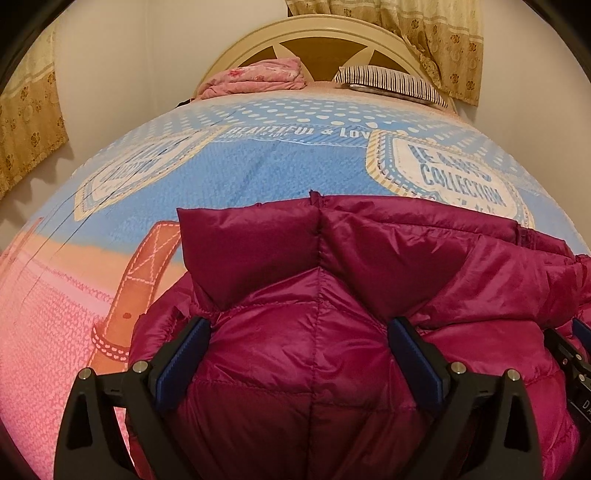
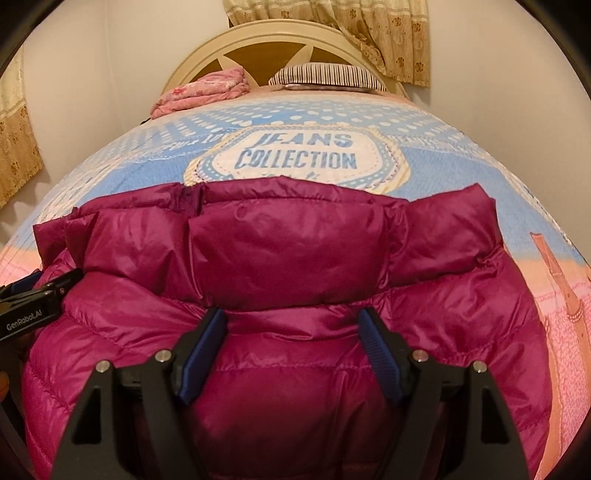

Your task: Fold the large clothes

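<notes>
Left wrist view first: a magenta puffer jacket [image 1: 332, 295] lies spread on the bed, over a blue and pink printed bedspread [image 1: 258, 166]. The left gripper [image 1: 299, 332] sits low over the jacket with its jaws spread wide, blue pads [image 1: 183, 360] on either side of a puffy quilted section. The fabric bulges up between them, but I can't tell if the pads actually press on it. A bit of the right gripper [image 1: 576, 354] pokes in at the right edge. Up at the far end there's a cream headboard [image 1: 314, 40], a folded pink blanket [image 1: 258, 77] and a striped pillow [image 1: 391, 81], plus floral curtains [image 1: 424, 33].

Right wrist view: same jacket [image 2: 295, 251], its far edge lying just below the "JEANS COLLECTION" print [image 2: 299, 155] on the bedspread. The right gripper [image 2: 293, 332] is also wide apart, jaws straddling a shiny padded panel, nothing clearly pinched. The left gripper [image 2: 33, 295] shows at the left edge, resting against the jacket's side.
</notes>
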`<move>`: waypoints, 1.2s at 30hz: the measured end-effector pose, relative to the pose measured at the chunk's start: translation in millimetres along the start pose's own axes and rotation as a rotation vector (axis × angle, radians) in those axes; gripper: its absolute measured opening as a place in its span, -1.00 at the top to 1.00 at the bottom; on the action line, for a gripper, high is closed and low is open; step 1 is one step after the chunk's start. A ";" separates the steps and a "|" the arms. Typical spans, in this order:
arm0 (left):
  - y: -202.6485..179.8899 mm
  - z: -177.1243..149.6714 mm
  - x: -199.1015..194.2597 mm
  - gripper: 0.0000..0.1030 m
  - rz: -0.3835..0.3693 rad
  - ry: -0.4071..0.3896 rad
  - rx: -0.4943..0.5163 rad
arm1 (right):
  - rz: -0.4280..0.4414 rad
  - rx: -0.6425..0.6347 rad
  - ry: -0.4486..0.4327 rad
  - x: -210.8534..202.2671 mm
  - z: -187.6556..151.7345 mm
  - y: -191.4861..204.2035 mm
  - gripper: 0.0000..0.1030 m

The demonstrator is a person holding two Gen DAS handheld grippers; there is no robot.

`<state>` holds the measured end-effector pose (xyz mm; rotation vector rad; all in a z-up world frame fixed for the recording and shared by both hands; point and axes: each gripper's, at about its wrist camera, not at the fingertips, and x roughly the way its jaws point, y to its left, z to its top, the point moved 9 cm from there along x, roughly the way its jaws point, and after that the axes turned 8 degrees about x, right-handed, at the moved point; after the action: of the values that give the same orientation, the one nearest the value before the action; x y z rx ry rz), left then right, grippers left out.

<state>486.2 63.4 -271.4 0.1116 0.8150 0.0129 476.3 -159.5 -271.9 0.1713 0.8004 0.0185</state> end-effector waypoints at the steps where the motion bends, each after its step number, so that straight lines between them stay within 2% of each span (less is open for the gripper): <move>1: -0.1 0.1 0.7 -0.91 0.000 0.002 0.001 | 0.000 0.000 0.003 0.7 -0.1 -0.4 -0.53; 36: 2.3 -5.0 8.0 -0.94 0.006 0.034 0.005 | -0.068 -0.043 0.059 13.7 -4.3 1.5 -0.62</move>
<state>488.1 66.5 -280.3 0.1190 0.8490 0.0181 482.9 -156.3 -284.4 0.1030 0.8638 -0.0230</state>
